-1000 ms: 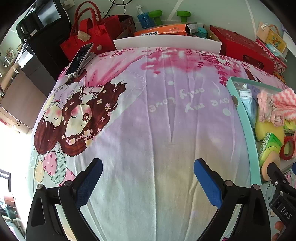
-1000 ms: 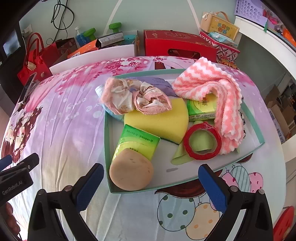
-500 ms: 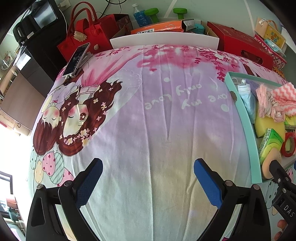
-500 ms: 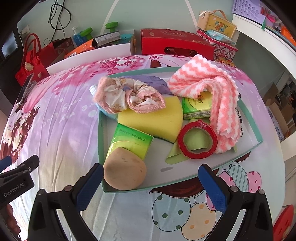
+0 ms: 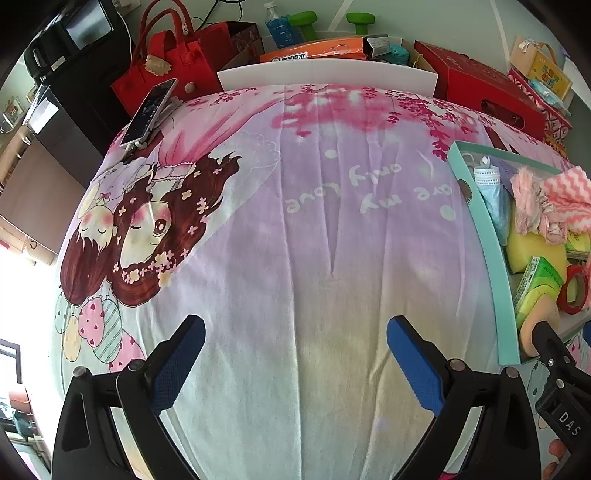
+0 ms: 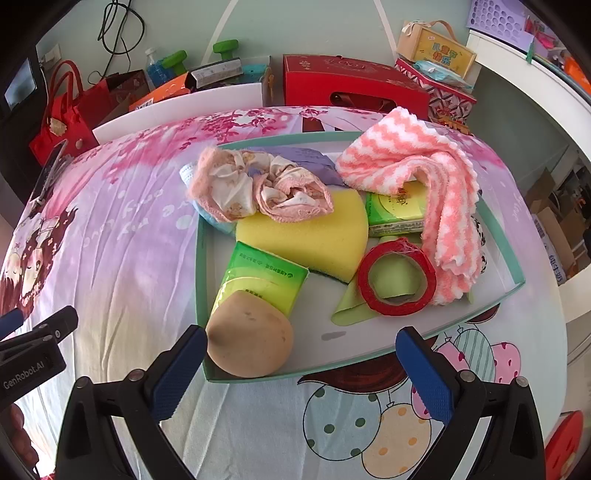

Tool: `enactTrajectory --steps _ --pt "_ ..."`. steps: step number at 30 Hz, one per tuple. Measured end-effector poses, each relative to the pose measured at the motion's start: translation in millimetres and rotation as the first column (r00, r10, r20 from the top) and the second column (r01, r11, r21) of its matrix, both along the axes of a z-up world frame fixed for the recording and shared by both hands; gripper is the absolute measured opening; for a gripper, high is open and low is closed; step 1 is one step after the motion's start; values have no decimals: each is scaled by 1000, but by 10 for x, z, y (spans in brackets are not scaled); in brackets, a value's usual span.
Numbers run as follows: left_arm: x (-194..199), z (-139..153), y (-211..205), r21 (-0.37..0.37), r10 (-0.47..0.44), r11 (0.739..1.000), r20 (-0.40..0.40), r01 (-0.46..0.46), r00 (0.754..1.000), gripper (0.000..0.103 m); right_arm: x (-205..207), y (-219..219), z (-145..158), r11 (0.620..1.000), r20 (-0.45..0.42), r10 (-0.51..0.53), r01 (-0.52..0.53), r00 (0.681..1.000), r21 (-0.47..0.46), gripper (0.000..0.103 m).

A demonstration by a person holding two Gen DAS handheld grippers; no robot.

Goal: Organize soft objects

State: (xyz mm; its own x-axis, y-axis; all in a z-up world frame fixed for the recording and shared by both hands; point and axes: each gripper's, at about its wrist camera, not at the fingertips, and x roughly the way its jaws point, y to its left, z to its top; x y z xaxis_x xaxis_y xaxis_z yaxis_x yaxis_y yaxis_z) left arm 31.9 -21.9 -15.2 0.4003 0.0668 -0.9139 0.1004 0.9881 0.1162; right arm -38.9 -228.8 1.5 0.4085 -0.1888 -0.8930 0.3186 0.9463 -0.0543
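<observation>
1. The surface [image 5: 295, 258] is covered by a cartoon-print sheet: two girls' faces and balloons on the left side, pink blossoms along the far edge, pale lettering in the middle, all over a lilac-to-white ground with soft creases.
2. The left gripper [image 5: 295, 354] hovers over a bare stretch of the sheet, its blue-padded jaws spread wide with nothing between them.
3. The right gripper [image 6: 301, 365] hangs at the near edge of a teal tray [image 6: 199, 258], jaws also wide apart and empty; its left pad is just beside the tray's near-left corner.
4. The soft objects lie piled in the tray, which sits on the right side of the surface: a tan round sponge [image 6: 249, 334] in the near-left corner, a green tissue pack [image 6: 264, 277] touching it from behind, a yellow sponge [image 6: 306, 236] in the middle, a crumpled pink cloth [image 6: 258, 188] on the sponge's far edge, and a pink-and-white striped towel [image 6: 424, 173] draped over the right side.
5. A red tape roll [image 6: 397, 282] rests near the towel's lower end, on a green sheet.
6. A phone [image 5: 149, 110] lies at the far-left corner of the surface.
7. Beyond the far edge the room is cluttered: a red handbag [image 5: 166, 70], a red box [image 6: 351, 85], green dumbbells [image 5: 303, 22] and a blue bottle against a pale green wall.
</observation>
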Motion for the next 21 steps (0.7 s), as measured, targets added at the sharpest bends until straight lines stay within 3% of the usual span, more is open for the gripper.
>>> enactTrajectory --steps 21 --pt "-8 -25 -35 -1 -13 1000 -10 13 1000 99 5 14 -36 1000 -11 5 -5 1000 2 103"
